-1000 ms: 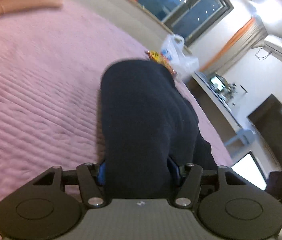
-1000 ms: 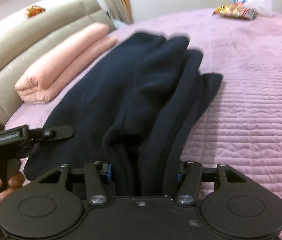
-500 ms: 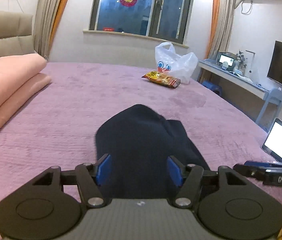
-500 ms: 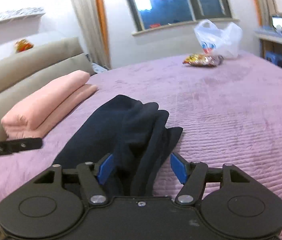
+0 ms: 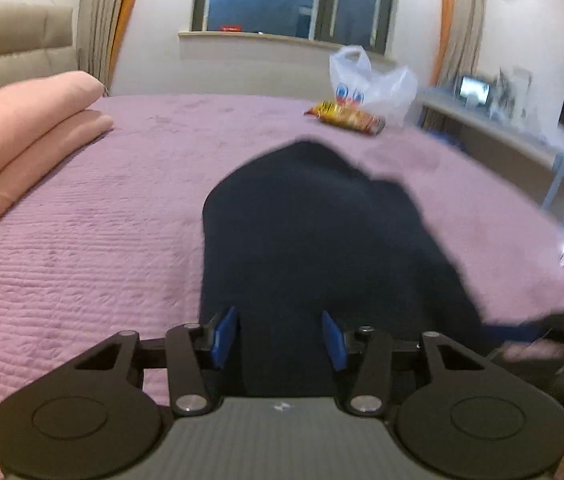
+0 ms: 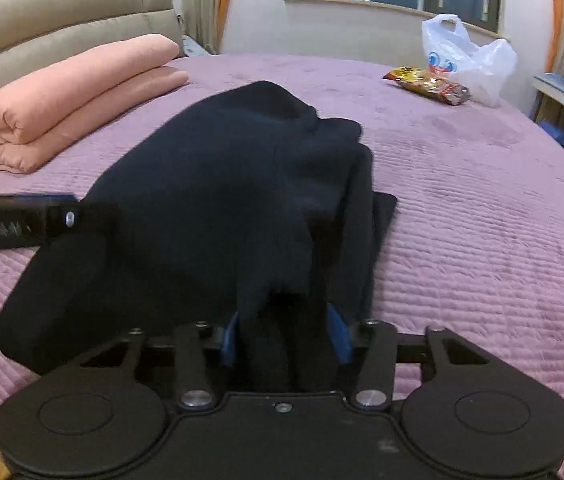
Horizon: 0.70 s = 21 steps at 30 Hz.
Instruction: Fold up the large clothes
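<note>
A dark navy garment (image 5: 313,232) lies folded in a long bundle on the purple quilted bed (image 5: 82,248). My left gripper (image 5: 280,338) sits at its near edge with blue pads apart and cloth between them. In the right wrist view the same garment (image 6: 210,200) spreads ahead. My right gripper (image 6: 285,334) is at its near edge, pads apart, with folds of cloth between them. The left gripper's finger (image 6: 22,218) shows at the left there.
A folded pink blanket (image 6: 70,100) lies at the left by the beige headboard (image 6: 62,28). A snack packet (image 6: 427,84) and a white plastic bag (image 6: 465,64) sit at the far right of the bed. A desk (image 5: 497,136) stands beyond the bed's right edge.
Both grippers have swung from looking down to level and drawn the garment back toward me. Their pads, closed on the cloth a second ago, now stand apart.
</note>
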{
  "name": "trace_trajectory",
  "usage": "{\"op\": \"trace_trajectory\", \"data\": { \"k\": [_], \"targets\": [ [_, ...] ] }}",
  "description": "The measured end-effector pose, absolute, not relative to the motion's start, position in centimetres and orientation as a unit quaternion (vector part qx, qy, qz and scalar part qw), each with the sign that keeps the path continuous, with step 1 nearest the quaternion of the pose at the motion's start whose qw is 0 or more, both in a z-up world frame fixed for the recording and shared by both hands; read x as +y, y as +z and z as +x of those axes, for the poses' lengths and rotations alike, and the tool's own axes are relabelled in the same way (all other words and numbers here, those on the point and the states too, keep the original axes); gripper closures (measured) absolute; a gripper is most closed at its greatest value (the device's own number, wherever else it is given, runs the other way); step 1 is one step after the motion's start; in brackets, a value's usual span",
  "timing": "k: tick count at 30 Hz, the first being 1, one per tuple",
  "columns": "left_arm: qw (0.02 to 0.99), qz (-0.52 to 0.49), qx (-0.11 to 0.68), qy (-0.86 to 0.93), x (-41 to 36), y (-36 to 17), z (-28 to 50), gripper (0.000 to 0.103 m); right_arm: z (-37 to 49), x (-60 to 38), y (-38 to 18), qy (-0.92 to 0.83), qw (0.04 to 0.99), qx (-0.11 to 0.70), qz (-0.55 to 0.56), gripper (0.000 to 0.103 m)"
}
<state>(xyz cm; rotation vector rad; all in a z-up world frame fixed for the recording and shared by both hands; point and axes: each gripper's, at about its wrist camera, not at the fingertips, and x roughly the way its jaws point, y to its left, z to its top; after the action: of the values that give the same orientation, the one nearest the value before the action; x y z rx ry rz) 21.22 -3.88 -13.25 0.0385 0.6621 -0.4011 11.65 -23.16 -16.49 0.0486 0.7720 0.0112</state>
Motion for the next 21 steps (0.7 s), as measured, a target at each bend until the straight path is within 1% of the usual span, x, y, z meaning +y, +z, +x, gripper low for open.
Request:
{"op": "trace_trajectory", "data": {
  "k": [3, 4, 5, 6, 7, 10, 11, 13, 14, 15, 16, 17, 18, 20, 21],
  "targets": [
    [0.922, 0.002, 0.331, -0.201, -2.3, -13.8, 20.9, 0.054, 10.8, -23.5, -16.4, -0.009, 0.921, 0.388, 0.025, 0.050],
    [0.921, -0.004, 0.332, -0.204, -1.9, -13.5, 20.7, 0.056, 10.5, -23.6, -16.6, -0.018, 0.920, 0.392, 0.020, 0.050],
    [0.922, -0.006, 0.329, -0.205, -1.5, -13.3, 20.6, 0.058, 10.5, -24.0, -16.5, -0.027, 0.916, 0.400, 0.022, 0.046],
    [0.924, -0.005, 0.322, -0.206, -1.3, -12.9, 20.3, 0.060, 10.6, -24.4, -15.9, -0.047, 0.913, 0.404, 0.025, 0.035],
    [0.929, -0.002, 0.305, -0.211, -1.3, -12.3, 20.1, 0.061, 10.7, -24.9, -14.9, -0.069, 0.915, 0.396, 0.029, 0.034],
    [0.937, 0.001, 0.257, -0.238, -2.2, -9.5, 20.1, 0.060, 11.9, -26.0, -10.5, -0.101, 0.941, 0.323, 0.012, 0.033],
    [0.936, 0.004, 0.249, -0.250, -2.9, -8.6, 20.6, 0.060, 12.8, -26.2, -9.5, -0.092, 0.945, 0.313, 0.014, 0.033],
    [0.926, 0.009, 0.257, -0.276, -4.6, -8.2, 21.6, 0.060, 15.2, -26.8, -8.5, -0.058, 0.950, 0.304, 0.041, 0.034],
    [0.919, 0.011, 0.266, -0.292, -5.5, -8.7, 22.2, 0.060, 16.2, -27.0, -8.6, -0.052, 0.952, 0.297, 0.050, 0.037],
    [0.910, 0.011, 0.276, -0.310, -6.3, -9.5, 22.5, 0.060, 17.1, -27.2, -9.0, -0.049, 0.955, 0.287, 0.062, 0.044],
    [0.900, 0.001, 0.285, -0.331, -6.6, -10.5, 22.7, 0.063, 17.9, -27.6, -9.7, -0.046, 0.955, 0.281, 0.079, 0.051],
    [0.889, -0.022, 0.298, -0.346, -6.7, -11.7, 22.7, 0.064, 18.4, -27.9, -10.5, -0.042, 0.954, 0.281, 0.096, 0.067],
    [0.877, -0.054, 0.320, -0.355, -6.5, -13.2, 22.8, 0.069, 18.6, -28.3, -11.4, -0.029, 0.951, 0.285, 0.114, 0.072],
    [0.860, -0.105, 0.343, -0.362, -5.7, -15.7, 22.5, 0.070, 19.1, -28.6, -14.2, -0.002, 0.935, 0.329, 0.131, 0.073],
    [0.858, -0.111, 0.347, -0.361, -5.4, -16.3, 22.1, 0.079, 19.3, -28.7, -16.0, 0.008, 0.922, 0.364, 0.130, 0.078]
  ]
}}
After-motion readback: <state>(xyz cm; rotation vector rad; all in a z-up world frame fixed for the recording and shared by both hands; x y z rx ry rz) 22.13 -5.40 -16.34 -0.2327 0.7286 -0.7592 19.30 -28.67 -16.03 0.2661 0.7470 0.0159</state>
